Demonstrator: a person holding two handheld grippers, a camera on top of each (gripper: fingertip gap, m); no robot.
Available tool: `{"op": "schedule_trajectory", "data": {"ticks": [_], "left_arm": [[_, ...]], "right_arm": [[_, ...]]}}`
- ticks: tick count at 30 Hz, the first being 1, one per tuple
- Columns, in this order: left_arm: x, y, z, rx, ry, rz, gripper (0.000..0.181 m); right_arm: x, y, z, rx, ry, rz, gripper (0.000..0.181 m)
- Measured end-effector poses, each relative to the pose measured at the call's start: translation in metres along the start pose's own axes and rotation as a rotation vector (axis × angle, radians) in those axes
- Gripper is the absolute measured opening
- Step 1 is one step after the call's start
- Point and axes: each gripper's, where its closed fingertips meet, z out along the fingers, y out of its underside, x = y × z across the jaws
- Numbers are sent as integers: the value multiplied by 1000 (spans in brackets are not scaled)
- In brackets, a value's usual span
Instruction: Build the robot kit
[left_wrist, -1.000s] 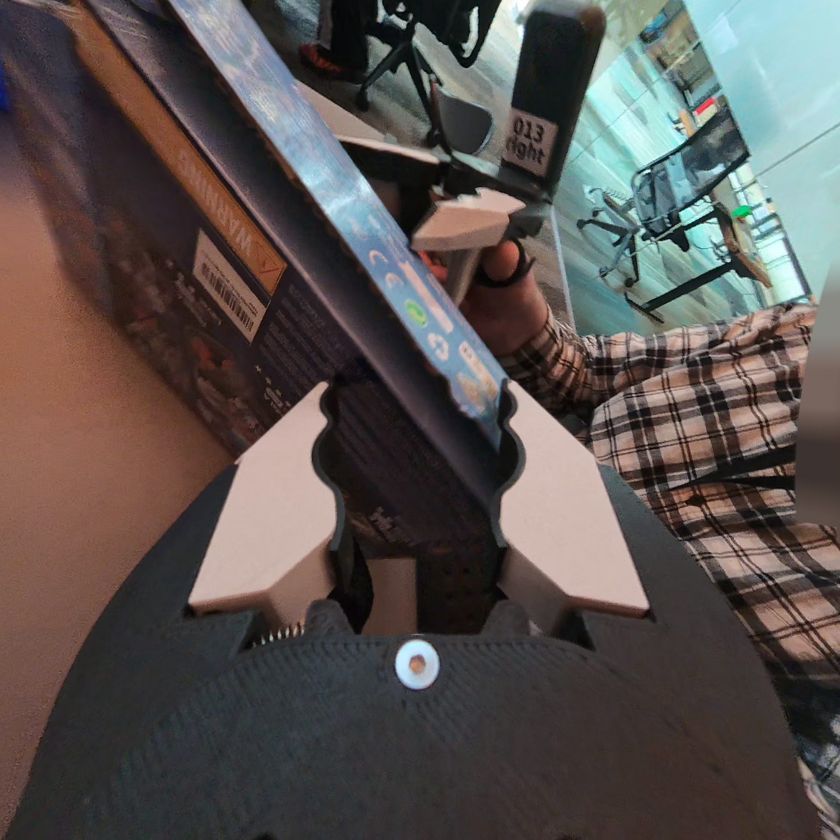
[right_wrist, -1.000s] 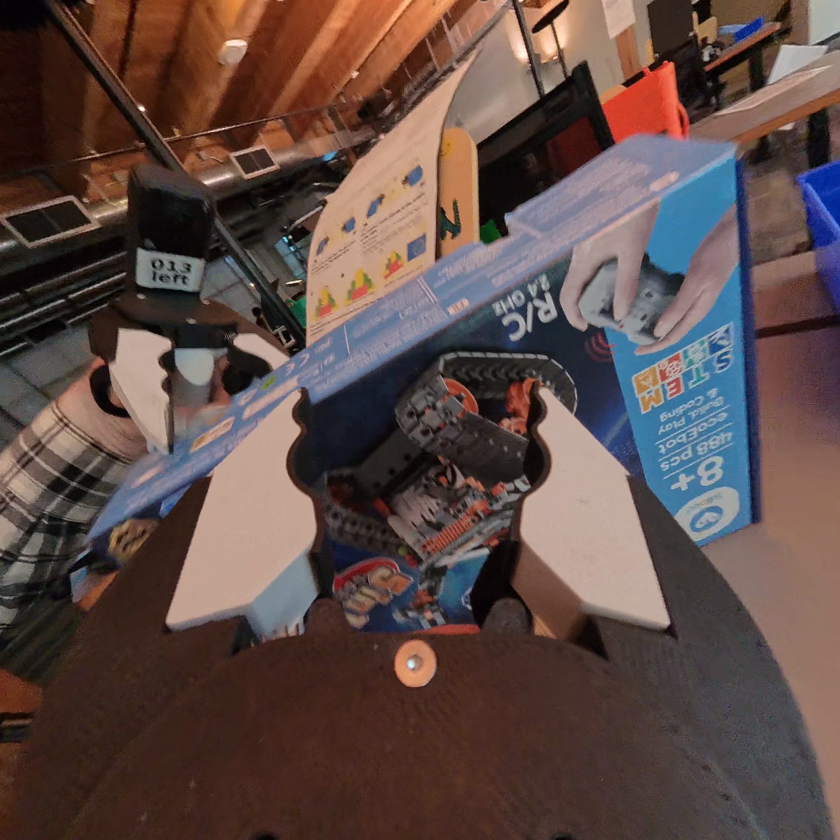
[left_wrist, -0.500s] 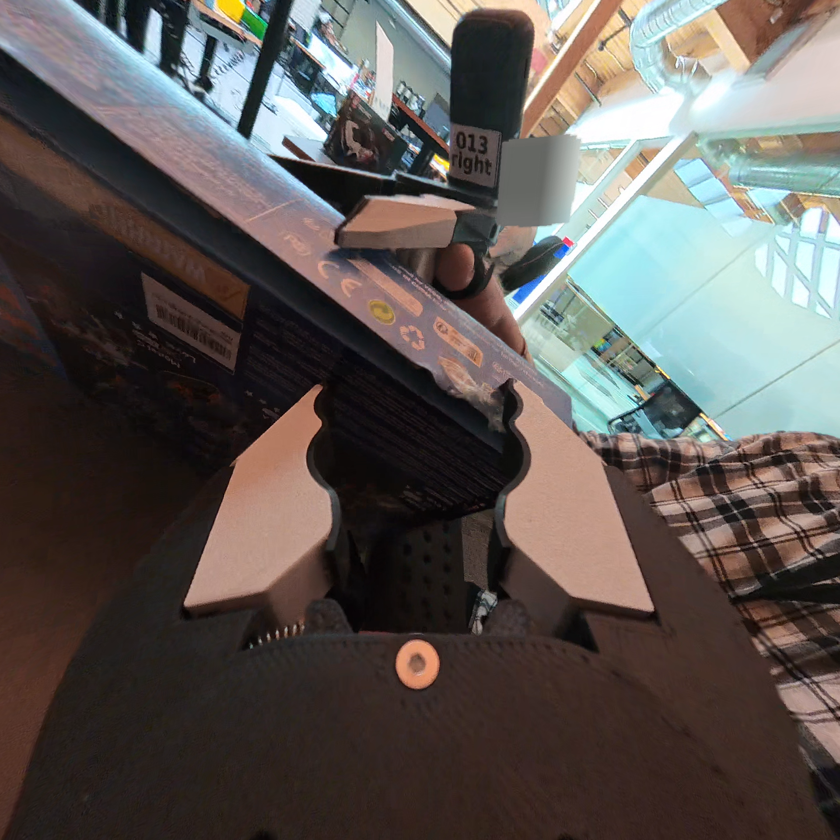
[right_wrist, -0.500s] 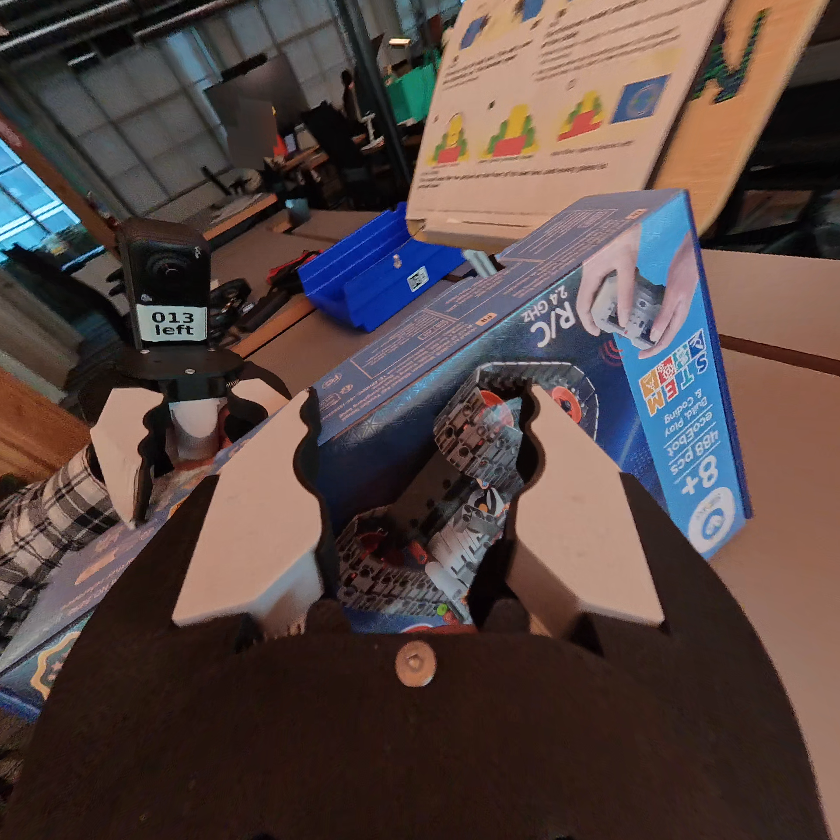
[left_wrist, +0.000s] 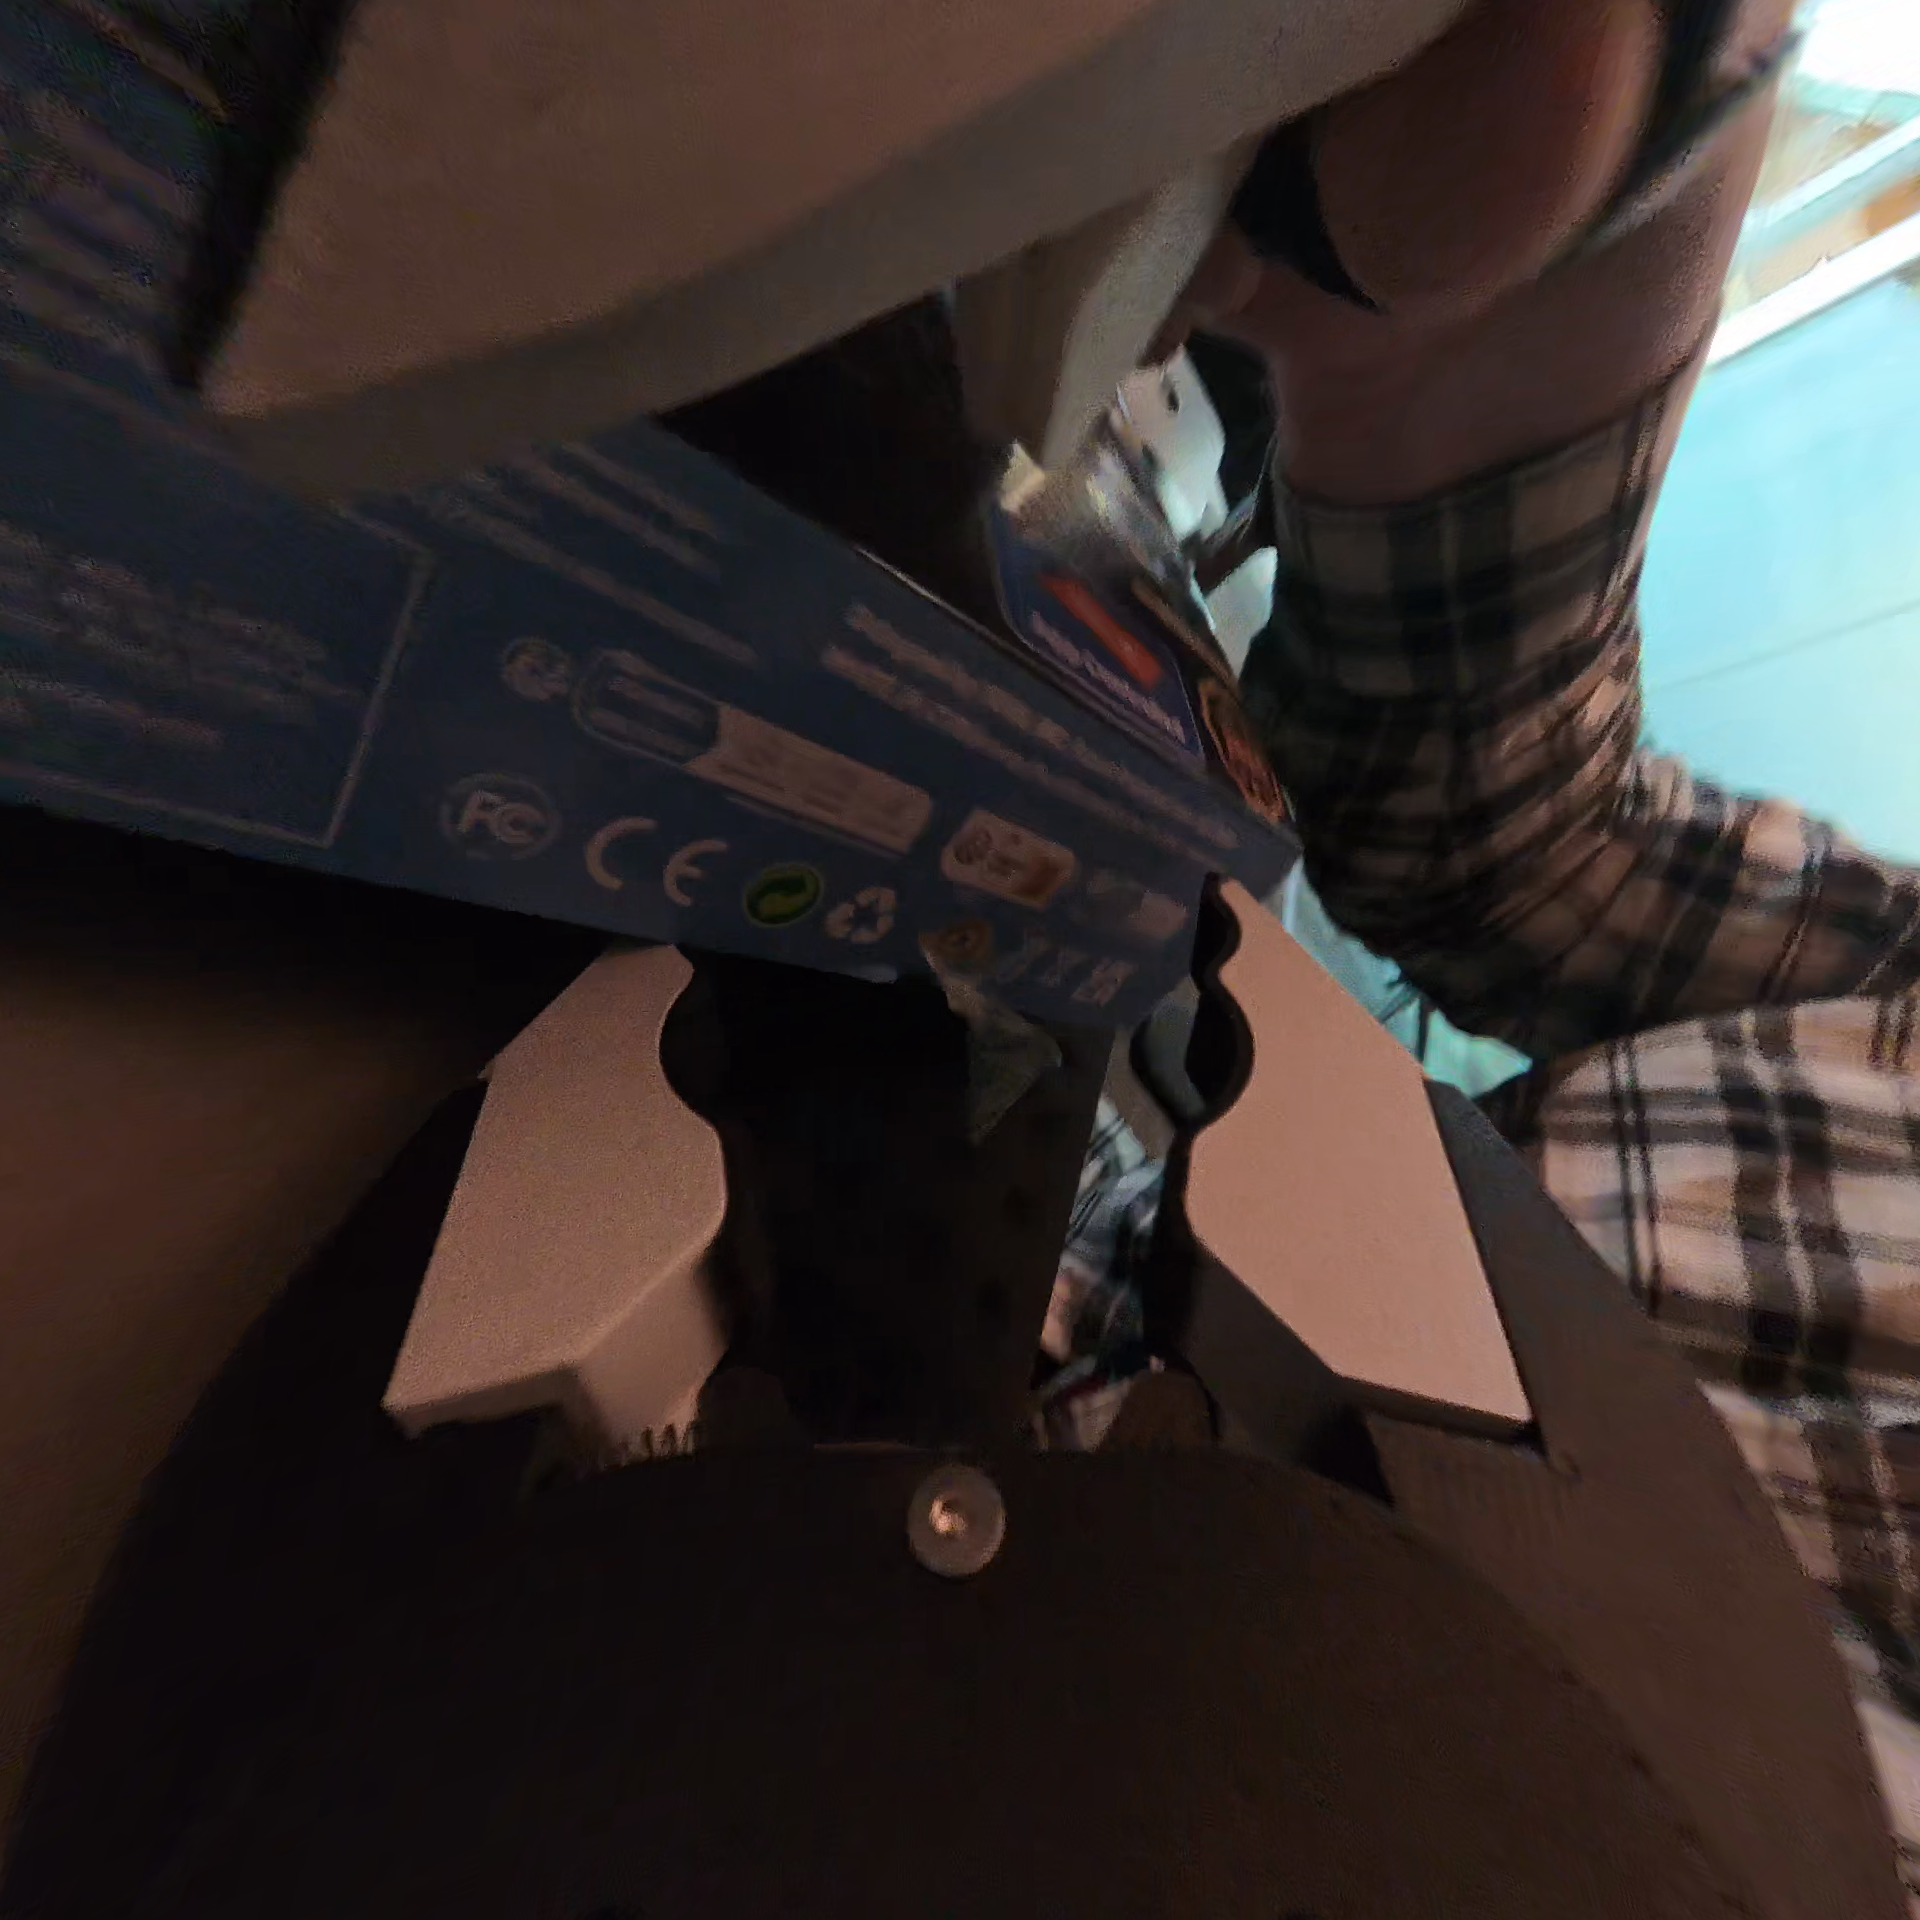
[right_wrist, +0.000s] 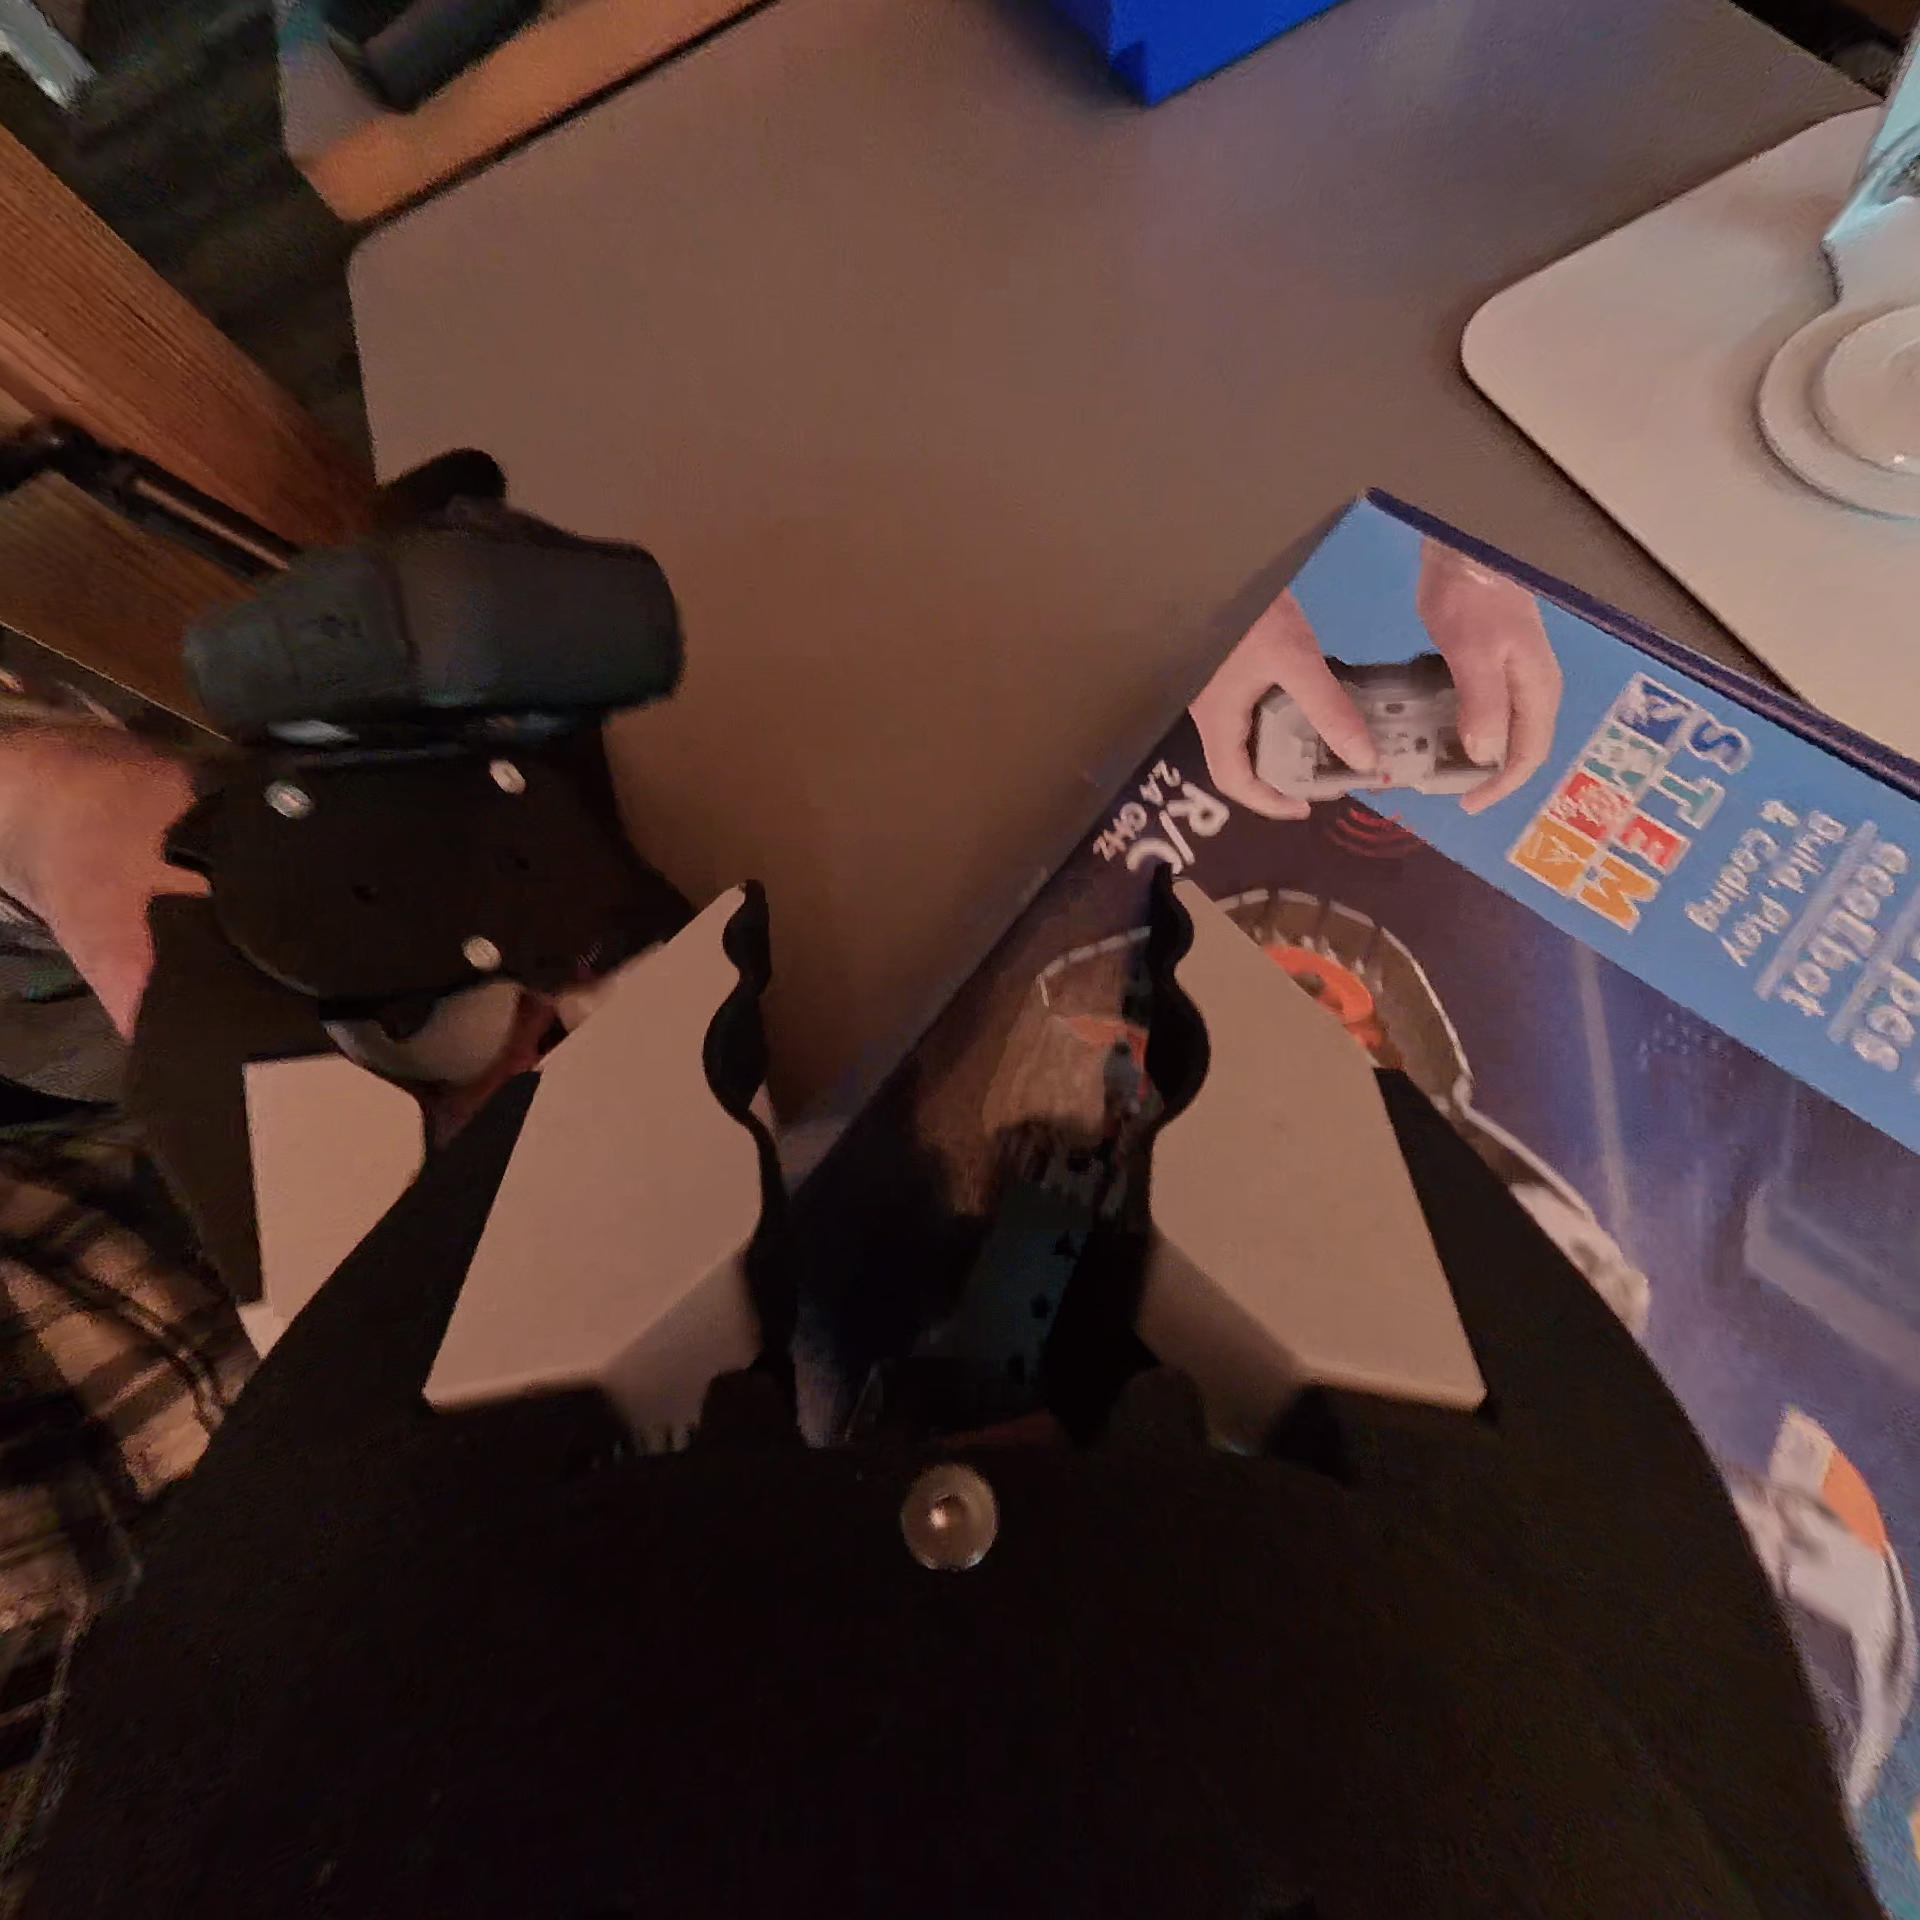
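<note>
Beneath everything we see the grey bench (right_wrist: 935, 343), with the blue toy box (right_wrist: 1558, 987) lying tilted across it. Over the box's near edge, our right claw (right_wrist: 951, 1049) gapes, gripping nothing. Under the box's side panel (left_wrist: 623, 748), our left claw (left_wrist: 940, 997) spreads likewise, apparently bracing it.

room: dim, warm light | tabletop (right_wrist: 935, 416): grey-brown | wood panelling (right_wrist: 114, 343): left | blue bin (right_wrist: 1195, 42): far edge
</note>
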Motion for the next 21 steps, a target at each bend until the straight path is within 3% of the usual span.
{"op": "schedule_trajectory", "data": {"ticks": [3,4,6,9,12,16,21], "left_arm": [[8,28,-17,-132,-21,136,89],[10,38,-26,-169,-37,207,76],[12,35,-49,-147,-84,284,77],[-21,16,-84,-108,-375,496,73],[-58,-8,-108,-130,-728,845,86],[-77,-40,-99,-223,-1018,1386,97],[-85,-64,-67,-221,-1059,1681,100]], "right_arm": [[3,23,-28,-5,133,-53,82],[1,33,-39,-8,175,-73,83],[-2,55,-57,-24,245,-93,88],[13,88,-83,-38,360,-59,94],[31,101,-110,27,422,19,90],[76,119,-128,60,455,150,88],[90,121,-125,108,377,187,77]]}}
